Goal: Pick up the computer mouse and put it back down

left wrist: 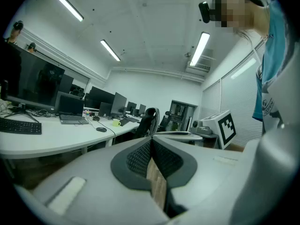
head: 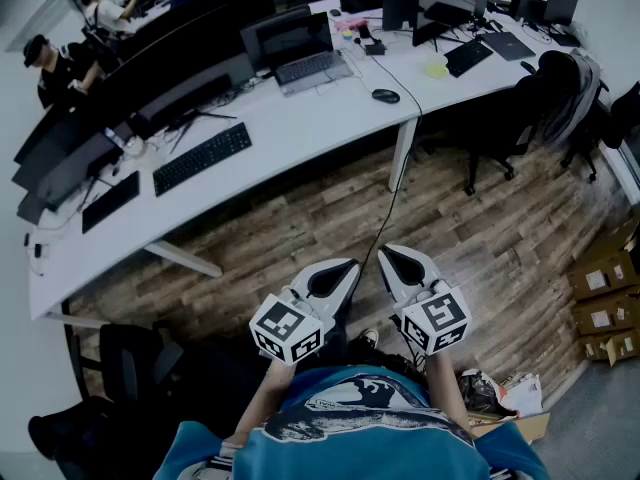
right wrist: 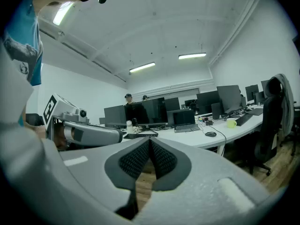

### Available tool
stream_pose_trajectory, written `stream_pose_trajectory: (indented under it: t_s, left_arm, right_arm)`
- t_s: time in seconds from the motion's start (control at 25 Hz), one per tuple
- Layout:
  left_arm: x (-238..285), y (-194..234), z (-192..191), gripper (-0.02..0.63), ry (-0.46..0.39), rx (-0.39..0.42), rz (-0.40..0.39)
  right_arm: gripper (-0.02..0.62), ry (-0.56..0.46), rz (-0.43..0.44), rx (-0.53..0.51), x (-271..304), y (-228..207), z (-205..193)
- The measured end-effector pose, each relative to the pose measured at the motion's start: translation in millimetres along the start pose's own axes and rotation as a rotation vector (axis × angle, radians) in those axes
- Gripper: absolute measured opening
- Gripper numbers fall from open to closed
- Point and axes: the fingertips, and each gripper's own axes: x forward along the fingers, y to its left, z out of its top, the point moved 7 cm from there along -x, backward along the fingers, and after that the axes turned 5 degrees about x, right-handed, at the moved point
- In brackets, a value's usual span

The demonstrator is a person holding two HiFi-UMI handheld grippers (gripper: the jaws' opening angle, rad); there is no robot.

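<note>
Your left tongs are clenched, the pads meeting at the tip with nothing between them. Your right tongs are likewise clenched and empty. You hold both side by side, close to level, above the wooden floor and well apart from the desk. The computer mouse lies on the desk near its front edge, untouched, to the right of an open laptop. A black keyboard lies farther left on the same desk. A yellow-green cup stands beyond the mouse.
</note>
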Motion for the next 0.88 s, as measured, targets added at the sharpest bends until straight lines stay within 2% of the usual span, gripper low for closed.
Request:
stream_pose_trajectory:
  t_s: [0.32, 0.68, 0.88]
  left_arm:
    - [3, 7, -2, 0.014, 0.008, -0.003, 0.008]
    - [34, 28, 2, 0.014, 0.029, -0.012, -0.044]
    - [56, 57, 10, 0.014, 0.032, -0.016, -0.075]
  right_arm:
    - [0.002, -0.02, 0.031, 0.03, 9, 0, -3]
    - [0.002, -0.019, -0.022, 0.068, 24, -30, 3]
    - [0.002, -0.015, -0.042, 0.083, 51, -51, 13]
